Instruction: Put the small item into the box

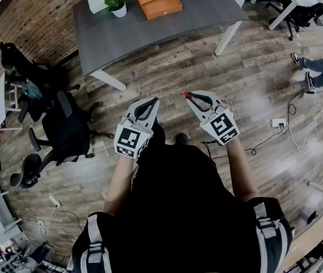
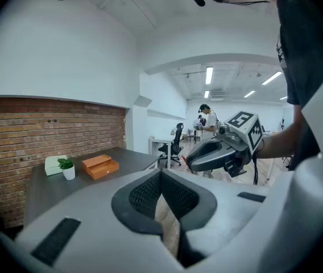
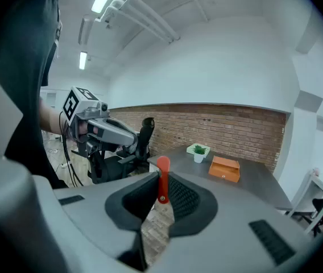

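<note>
Two grippers hang over the floor, well apart from the grey table (image 1: 150,36). Your right gripper (image 3: 160,182) clamps the small red item (image 3: 162,166) upright between its jaw tips. Your left gripper (image 2: 161,173) is closed and empty. The orange box (image 1: 158,0) rests on the table.

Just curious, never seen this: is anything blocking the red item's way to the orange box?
Nothing visible does. The right gripper holds the red item; open floor and bare tabletop lie before the orange box, the plant beside it.
</note>
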The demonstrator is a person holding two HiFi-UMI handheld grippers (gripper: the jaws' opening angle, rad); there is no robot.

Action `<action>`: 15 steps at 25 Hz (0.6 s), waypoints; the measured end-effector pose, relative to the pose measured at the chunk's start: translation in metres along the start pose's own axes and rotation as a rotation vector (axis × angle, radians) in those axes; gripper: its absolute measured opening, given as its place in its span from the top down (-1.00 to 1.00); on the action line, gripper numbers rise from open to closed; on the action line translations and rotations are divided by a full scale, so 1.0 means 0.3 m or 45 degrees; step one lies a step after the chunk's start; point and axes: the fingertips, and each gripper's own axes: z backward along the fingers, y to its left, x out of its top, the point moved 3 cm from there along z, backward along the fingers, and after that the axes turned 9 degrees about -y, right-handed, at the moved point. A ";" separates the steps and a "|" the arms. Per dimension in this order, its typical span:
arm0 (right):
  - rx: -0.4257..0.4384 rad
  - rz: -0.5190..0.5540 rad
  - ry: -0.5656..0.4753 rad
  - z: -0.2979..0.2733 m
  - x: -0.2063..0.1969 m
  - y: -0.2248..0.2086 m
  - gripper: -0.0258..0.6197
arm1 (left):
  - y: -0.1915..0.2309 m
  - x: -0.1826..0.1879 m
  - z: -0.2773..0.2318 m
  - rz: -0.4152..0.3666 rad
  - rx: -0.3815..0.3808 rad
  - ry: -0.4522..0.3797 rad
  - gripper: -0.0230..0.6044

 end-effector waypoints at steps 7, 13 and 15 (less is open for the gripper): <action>-0.014 0.016 -0.015 0.020 0.012 0.022 0.72 | -0.024 0.003 0.019 0.000 -0.009 -0.006 0.85; 0.022 -0.001 -0.009 0.023 0.009 0.043 0.72 | -0.041 -0.008 0.038 0.020 0.004 0.000 0.85; 0.029 -0.001 -0.008 0.018 0.013 0.046 0.72 | -0.037 -0.006 0.044 0.023 0.012 -0.004 0.85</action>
